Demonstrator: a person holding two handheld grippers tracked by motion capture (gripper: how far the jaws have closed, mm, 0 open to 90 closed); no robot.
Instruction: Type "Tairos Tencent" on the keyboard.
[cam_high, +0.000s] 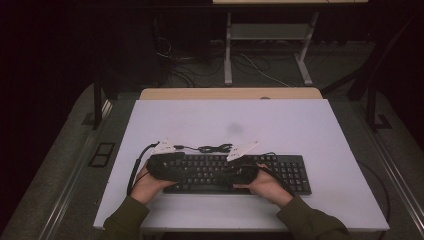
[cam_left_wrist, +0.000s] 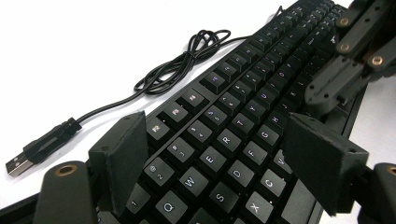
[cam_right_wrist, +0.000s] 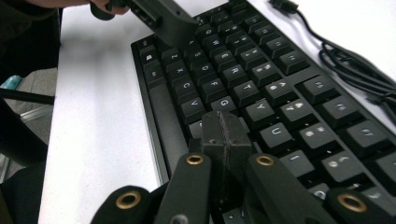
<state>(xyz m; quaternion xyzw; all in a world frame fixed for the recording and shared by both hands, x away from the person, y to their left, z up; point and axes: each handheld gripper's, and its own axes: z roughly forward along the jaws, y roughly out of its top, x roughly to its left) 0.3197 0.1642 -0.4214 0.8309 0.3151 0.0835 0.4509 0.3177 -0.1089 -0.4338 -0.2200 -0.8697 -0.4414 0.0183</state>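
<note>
Sleeves (cam_high: 125, 220) of dark green cloth come in at the near edge of the white surface (cam_high: 310, 130), and the person's two hands lie over the near side of a black keyboard (cam_high: 287, 172), which sits near the front of the surface, a little right of its middle, with its long side running left to right. The left gripper (cam_high: 212, 169) hovers over the left half of the keys; in the left gripper view its jaws stand apart with nothing between them, spread over the letter rows around the Q, W, E and T keys, clear of the key tops. The right gripper (cam_right_wrist: 227, 122) is just right of it, over the middle of the keyboard; in the right gripper view its jaws are pressed together into one black tip with nothing held, and that tip is down at the keys around G and H, though whether it presses a key cannot be told. Just beyond the keyboard, on its far side, lies its black cable (cam_left_wrist: 184, 63), gathered in a loose coil, and the plug (cam_left_wrist: 21, 163) at the cable's end rests flat on the surface to the left.
</note>
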